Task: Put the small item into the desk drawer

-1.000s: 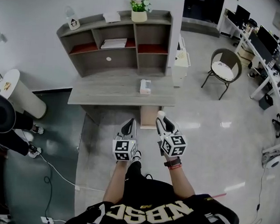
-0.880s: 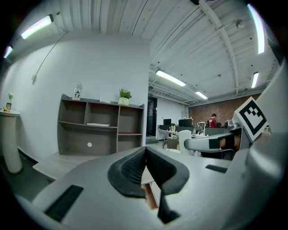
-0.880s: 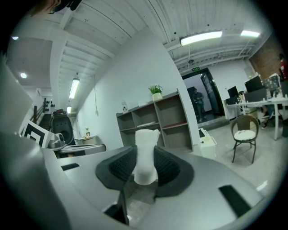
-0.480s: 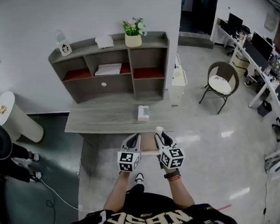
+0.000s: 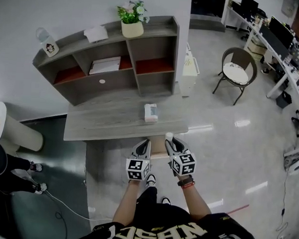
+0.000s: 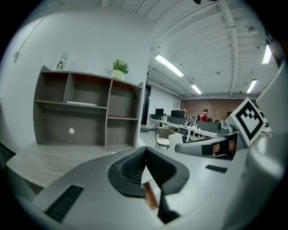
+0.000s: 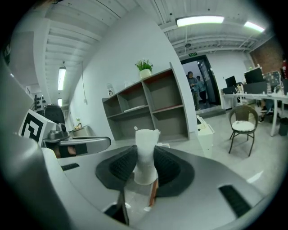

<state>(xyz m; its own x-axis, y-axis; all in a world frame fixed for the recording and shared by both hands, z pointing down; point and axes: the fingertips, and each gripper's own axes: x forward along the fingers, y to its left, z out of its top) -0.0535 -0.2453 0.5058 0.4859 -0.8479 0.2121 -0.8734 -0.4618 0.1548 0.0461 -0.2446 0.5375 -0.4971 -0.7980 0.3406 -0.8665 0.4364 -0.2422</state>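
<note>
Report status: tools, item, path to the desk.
Left tool shut, empty. Right tool shut on white item. Desk just ahead; nothing between tools and its front edge.

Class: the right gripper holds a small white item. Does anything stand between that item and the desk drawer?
Nothing visible does. The right gripper holds the small white item at the desk edge, next to the drawer, which looks pulled out; the left gripper, shut, is on its other side.

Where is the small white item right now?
In the right gripper view the small white item is clamped in the right claw; the head view puts it by the front edge of the desk, right of the left claw.
</note>
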